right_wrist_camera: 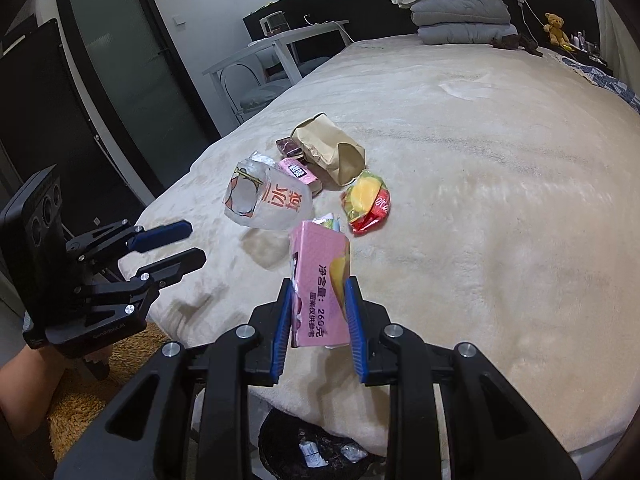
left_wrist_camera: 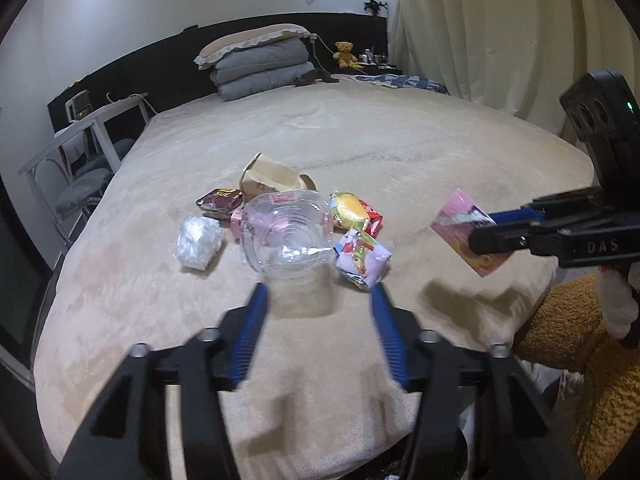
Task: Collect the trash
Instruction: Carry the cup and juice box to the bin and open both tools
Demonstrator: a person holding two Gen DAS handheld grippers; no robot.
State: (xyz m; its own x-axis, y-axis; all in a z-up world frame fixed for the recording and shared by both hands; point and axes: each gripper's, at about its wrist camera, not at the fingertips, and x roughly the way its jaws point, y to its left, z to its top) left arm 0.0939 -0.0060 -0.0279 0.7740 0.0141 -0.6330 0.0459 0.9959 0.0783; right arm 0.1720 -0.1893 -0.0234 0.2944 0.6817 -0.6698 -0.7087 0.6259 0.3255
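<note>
Trash lies in a heap on the beige bed (left_wrist_camera: pixel 360 140). A clear plastic cup (left_wrist_camera: pixel 288 236) (right_wrist_camera: pixel 264 196) sits just ahead of my left gripper (left_wrist_camera: pixel 320 296) (right_wrist_camera: pixel 197 242), which is open with nothing between its fingers; the cup's shadow falls on the blanket below it. Around it are a brown paper bag (left_wrist_camera: pixel 268 178) (right_wrist_camera: pixel 328 152), a dark red wrapper (left_wrist_camera: pixel 218 202), crumpled white plastic (left_wrist_camera: pixel 198 242), a yellow and red snack bag (left_wrist_camera: pixel 352 210) (right_wrist_camera: pixel 366 200) and a purple packet (left_wrist_camera: pixel 362 260). My right gripper (right_wrist_camera: pixel 319 284) (left_wrist_camera: pixel 480 236) is shut on a pink carton (right_wrist_camera: pixel 320 264) (left_wrist_camera: pixel 456 220), held above the bed's near edge.
A black-lined trash bin (right_wrist_camera: pixel 312 448) stands on the floor below the bed's near edge, under the right gripper. An orange fluffy rug (right_wrist_camera: pixel 100 380) (left_wrist_camera: pixel 580 360) lies beside it. A pillow on folded grey blankets (left_wrist_camera: pixel 260 60) is at the headboard. A white table and chair (right_wrist_camera: pixel 272 52) stand to the left.
</note>
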